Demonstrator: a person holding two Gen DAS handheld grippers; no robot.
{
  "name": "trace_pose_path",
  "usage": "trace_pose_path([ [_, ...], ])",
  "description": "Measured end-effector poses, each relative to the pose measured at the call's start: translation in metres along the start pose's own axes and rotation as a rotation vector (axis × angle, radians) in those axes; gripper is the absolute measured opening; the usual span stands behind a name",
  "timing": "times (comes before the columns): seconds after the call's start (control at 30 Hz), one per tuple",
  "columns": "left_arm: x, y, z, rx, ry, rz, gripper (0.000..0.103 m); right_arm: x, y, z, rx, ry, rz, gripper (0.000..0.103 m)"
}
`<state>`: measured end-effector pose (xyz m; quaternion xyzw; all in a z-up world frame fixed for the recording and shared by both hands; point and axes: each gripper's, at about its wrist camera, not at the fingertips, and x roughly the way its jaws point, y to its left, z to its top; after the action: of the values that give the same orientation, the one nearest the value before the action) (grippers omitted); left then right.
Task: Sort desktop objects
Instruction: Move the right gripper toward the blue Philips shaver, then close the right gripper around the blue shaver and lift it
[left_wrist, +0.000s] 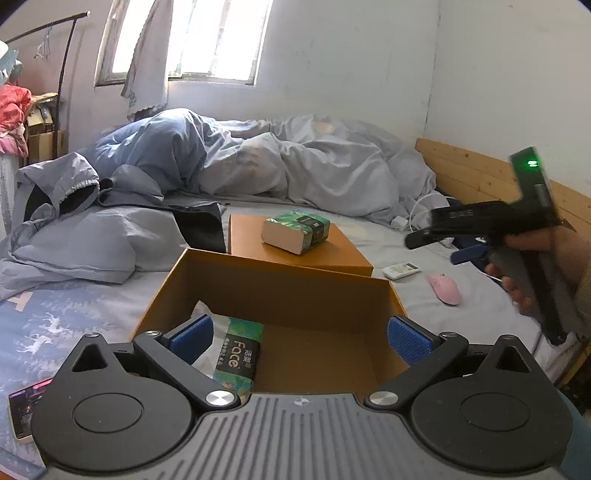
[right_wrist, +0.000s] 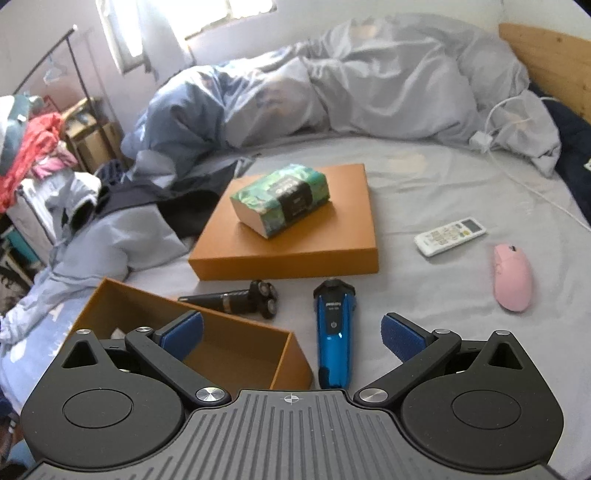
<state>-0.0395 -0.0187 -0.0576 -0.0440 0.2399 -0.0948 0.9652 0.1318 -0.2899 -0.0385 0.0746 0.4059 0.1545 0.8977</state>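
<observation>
While both jaws gape wide, empty: left gripper (left_wrist: 301, 338) over box (left_wrist: 280, 291) holding tissue pack (left_wrist: 236, 354); right gripper (right_wrist: 291, 334) over blue shaver (right_wrist: 334, 332) on bed (right_wrist: 443, 192), black shaver (right_wrist: 240, 299) beside.

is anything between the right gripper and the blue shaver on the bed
Nothing visible does. The blue shaver lies on the bedsheet directly ahead of the open right gripper, between its fingers' line. The orange box sits just to its left and the black shaver beyond, both clear of the path.
</observation>
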Motion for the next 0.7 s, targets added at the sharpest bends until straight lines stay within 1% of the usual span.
trace_pose_path([
  [0.17, 0.008, -0.005, 0.0, -0.001, 0.0, -0.006, 0.103, 0.038, -0.012, 0.024, 0.019, 0.059, 0.022, 0.1],
  [0.2, 0.01, -0.006, 0.0, -0.001, 0.001, -0.008, 0.103, 0.051, -0.019, 0.026, 0.021, 0.076, 0.019, 0.099],
  [0.33, 0.017, -0.009, -0.001, 0.0, 0.008, -0.017, 0.103, 0.083, -0.023, 0.037, 0.022, 0.15, 0.009, 0.095],
  [0.43, 0.022, -0.011, -0.001, -0.007, 0.025, -0.026, 0.103, 0.109, -0.027, 0.037, 0.02, 0.225, 0.003, 0.095],
  [0.53, 0.024, -0.012, -0.002, -0.006, 0.024, -0.029, 0.103, 0.134, -0.03, 0.037, 0.018, 0.3, -0.004, 0.095],
  [0.7, 0.026, -0.011, -0.005, -0.023, 0.04, -0.028, 0.103, 0.161, -0.029, 0.032, 0.007, 0.359, -0.032, 0.093],
])
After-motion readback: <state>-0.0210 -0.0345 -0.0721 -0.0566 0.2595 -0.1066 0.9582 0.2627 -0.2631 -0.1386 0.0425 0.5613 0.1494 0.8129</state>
